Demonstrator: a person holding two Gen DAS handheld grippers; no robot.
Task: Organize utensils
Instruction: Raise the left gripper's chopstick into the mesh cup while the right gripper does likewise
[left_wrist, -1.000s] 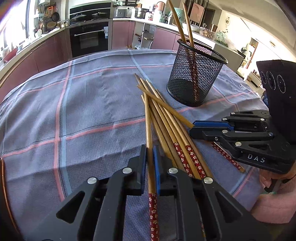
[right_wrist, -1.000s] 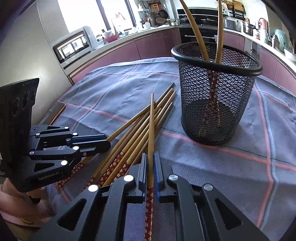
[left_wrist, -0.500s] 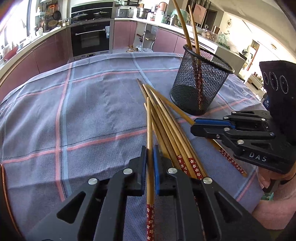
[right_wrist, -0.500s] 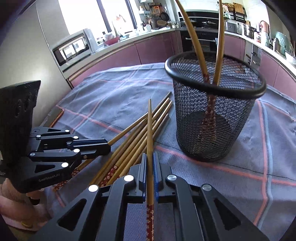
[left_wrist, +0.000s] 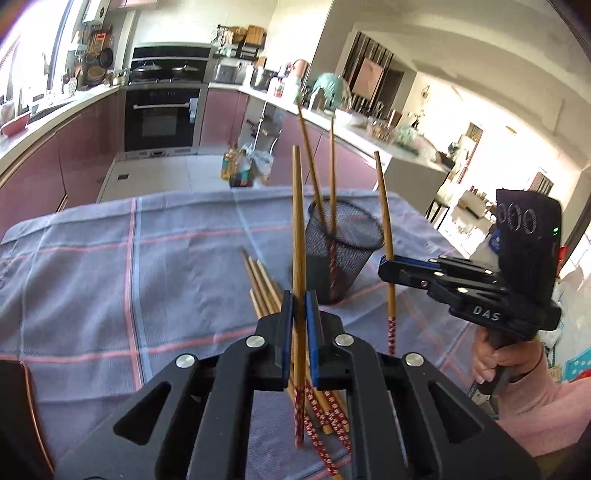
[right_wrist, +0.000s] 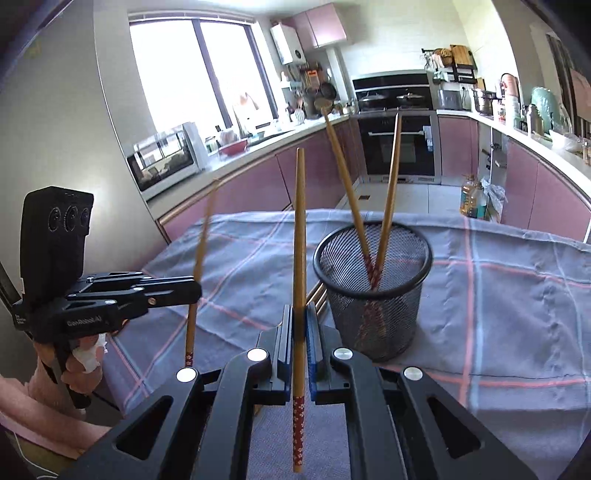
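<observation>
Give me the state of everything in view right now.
Left hand-held gripper: shut on a chopstick, held upright.
Right hand-held gripper: shut on a chopstick, held upright.
Mesh cup: upright, two chopsticks inside.
Loose chopsticks: lying on the tablecloth.

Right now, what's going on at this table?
A person holds a gripper in each hand. The left gripper and the right gripper each pinch one chopstick upright above the table. Two chopsticks stand in the mesh cup; a pile lies on the cloth.
</observation>
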